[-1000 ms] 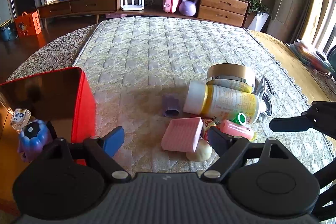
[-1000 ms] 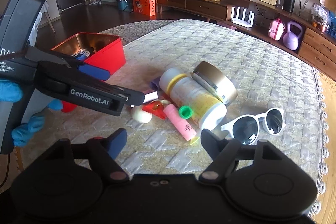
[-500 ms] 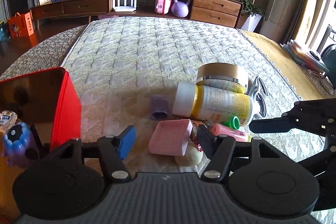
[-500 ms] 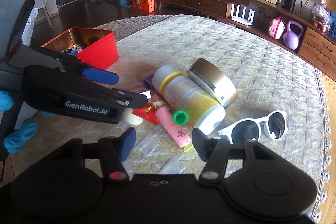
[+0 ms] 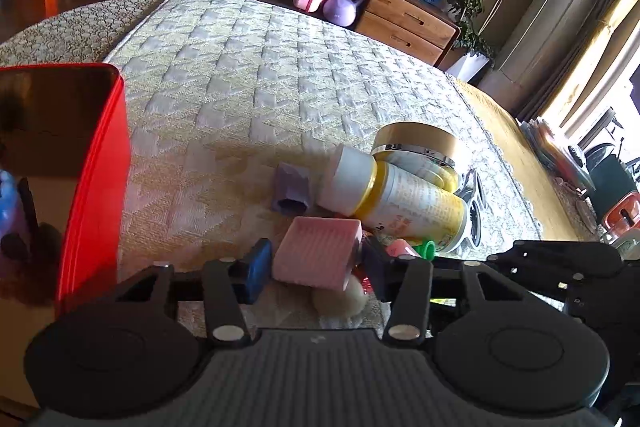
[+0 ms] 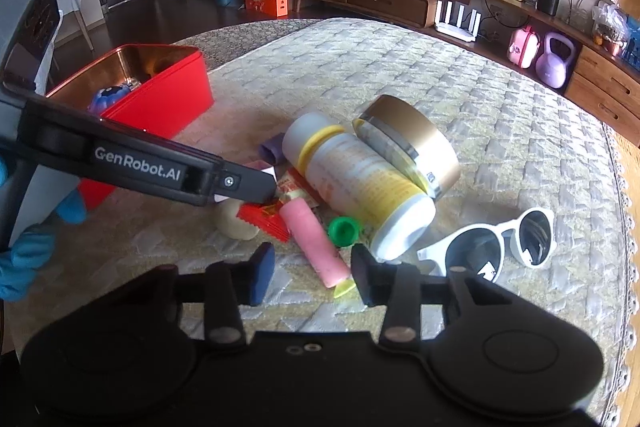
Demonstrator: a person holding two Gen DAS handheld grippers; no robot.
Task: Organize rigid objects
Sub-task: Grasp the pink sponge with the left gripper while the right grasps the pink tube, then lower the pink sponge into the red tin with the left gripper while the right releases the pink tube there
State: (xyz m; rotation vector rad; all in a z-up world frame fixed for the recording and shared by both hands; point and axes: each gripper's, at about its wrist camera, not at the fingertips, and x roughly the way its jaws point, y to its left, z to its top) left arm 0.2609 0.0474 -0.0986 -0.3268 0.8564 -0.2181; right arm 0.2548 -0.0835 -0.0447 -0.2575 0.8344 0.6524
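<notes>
Rigid objects are lying mostly in a heap at the middle of the quilted table (image 6: 460, 75), with the red tin (image 6: 168, 107) waiting at about ten o'clock of it. Only a blue-purple toy (image 6: 108, 95) is showing inside the tin, so the sorting looks barely begun.

The left gripper (image 5: 316, 261) is closing in on the pink block (image 5: 316, 259), its jaws bracketing the block's sides; whether they are pressing it yet, I cannot tell. The right gripper (image 6: 312, 271) is hovering with jaws apart over the near end of the pink tube (image 6: 316, 243), holding nothing.

Remaining, by my judgement: the yellow-banded bottle (image 6: 360, 183), gold-lidded jar (image 6: 412, 143), white sunglasses (image 6: 500, 243), green cap (image 6: 344, 230), cream egg-shaped piece (image 6: 234, 223), red wrapper (image 6: 264, 217) and purple piece (image 5: 290, 189).
</notes>
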